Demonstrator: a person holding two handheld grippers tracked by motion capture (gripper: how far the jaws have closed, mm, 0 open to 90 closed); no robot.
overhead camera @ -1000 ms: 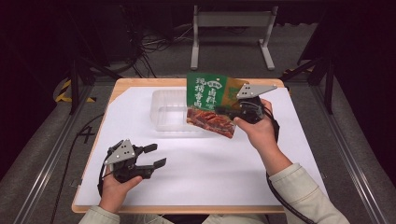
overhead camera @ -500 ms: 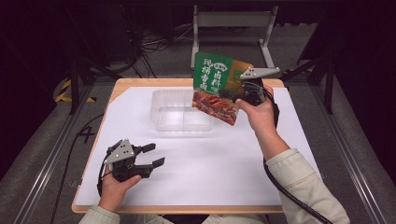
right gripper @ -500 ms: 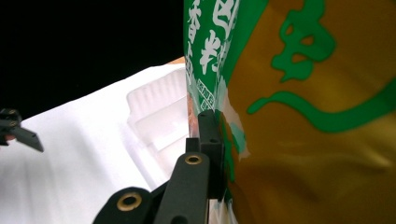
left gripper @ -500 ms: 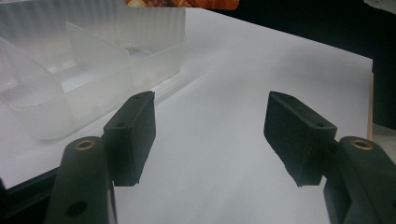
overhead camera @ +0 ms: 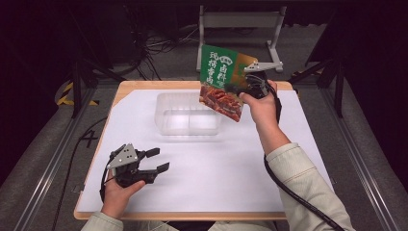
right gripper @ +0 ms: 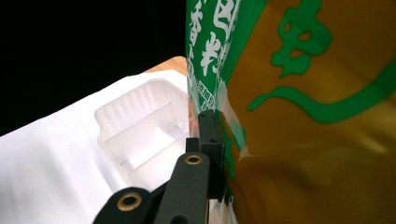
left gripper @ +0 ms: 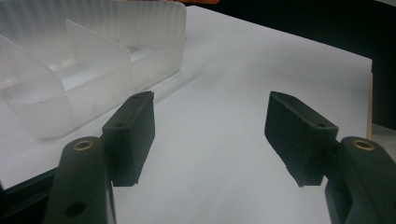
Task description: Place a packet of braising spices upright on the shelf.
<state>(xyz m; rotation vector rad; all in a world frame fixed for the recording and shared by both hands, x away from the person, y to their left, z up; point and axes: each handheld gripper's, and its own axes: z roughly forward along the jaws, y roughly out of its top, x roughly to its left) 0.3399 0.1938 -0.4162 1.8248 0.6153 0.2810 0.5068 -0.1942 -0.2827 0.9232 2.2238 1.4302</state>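
My right gripper (overhead camera: 240,86) is shut on a green and orange snack bag (overhead camera: 222,82), held upright above the table's far right, just right of a clear plastic tray (overhead camera: 188,113). In the right gripper view the bag (right gripper: 299,112) rises along the right, pinched at my jaws, and the tray (right gripper: 140,126) lies below to the left. My left gripper (overhead camera: 156,160) rests near the front left of the white table cover (overhead camera: 231,163), open and holding nothing. In the left gripper view its pads (left gripper: 133,135) stand wide apart over the white surface, the divided tray (left gripper: 84,74) at upper left.
A metal stand (overhead camera: 240,21) and cables lie on the floor beyond the table. Dark rails run along both sides. A black cable (overhead camera: 288,187) trails from the right gripper along the sleeve.
The right hand has lifted the bag and carried it toward the table's far edge, turning it more upright. The left gripper has stayed where it was.
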